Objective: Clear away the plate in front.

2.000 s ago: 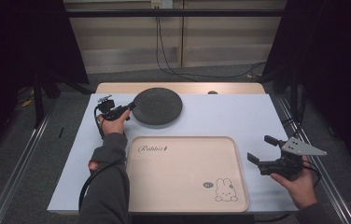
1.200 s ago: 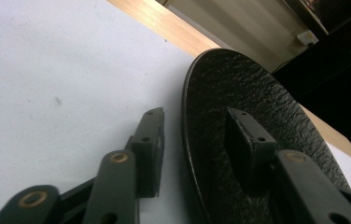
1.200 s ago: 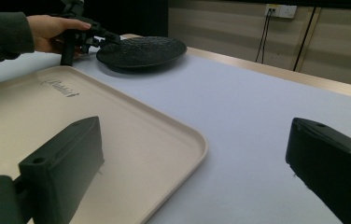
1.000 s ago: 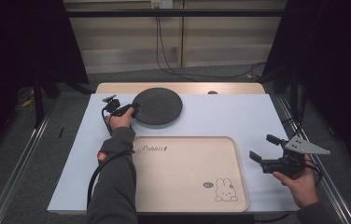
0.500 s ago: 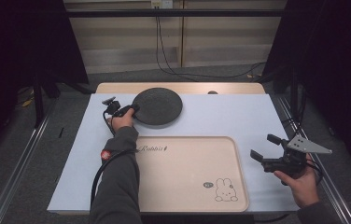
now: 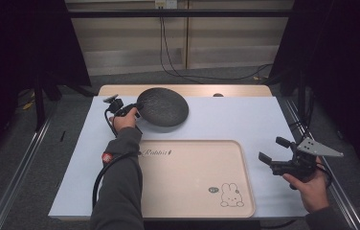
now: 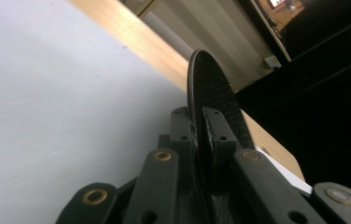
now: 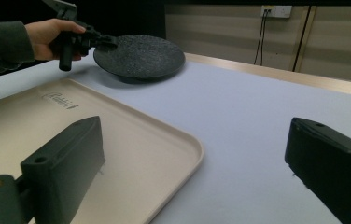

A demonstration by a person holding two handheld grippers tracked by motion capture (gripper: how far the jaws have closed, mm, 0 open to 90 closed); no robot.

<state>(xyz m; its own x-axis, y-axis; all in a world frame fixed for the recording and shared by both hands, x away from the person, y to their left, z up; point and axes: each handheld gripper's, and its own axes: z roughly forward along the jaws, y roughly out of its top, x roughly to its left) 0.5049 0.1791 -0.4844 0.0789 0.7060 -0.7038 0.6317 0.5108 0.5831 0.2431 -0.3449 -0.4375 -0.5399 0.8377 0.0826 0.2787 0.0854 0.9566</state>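
Where the white table (image 6: 264, 120) fills the middle of the high view, a dark round plate (image 6: 163, 106) is seen in the upper centre of the frame, near the table's far edge. Its left rim is clamped between the jaws of the left gripper (image 6: 135, 109), which is held by the person's left hand (image 6: 125, 120) coming up from the lower left. In the left gripper view the two black jaws are closed tight on the plate's edge (image 7: 206, 107), which rises edge-on through the centre of the frame. In the right gripper view the plate (image 8: 138, 56) is shown at upper left, tilted, with the gripped side lifted and the opposite side low toward the table.

A beige tray (image 6: 192, 177) with a rabbit drawing (image 6: 229, 195) near its lower right corner is laid across the lower centre of the high view, just below the plate. At the right edge of that view the right gripper (image 6: 276, 151) is held above the table beside the tray, its jaws spread wide with nothing between them. The same wide gap is seen across the bottom of the right gripper view.
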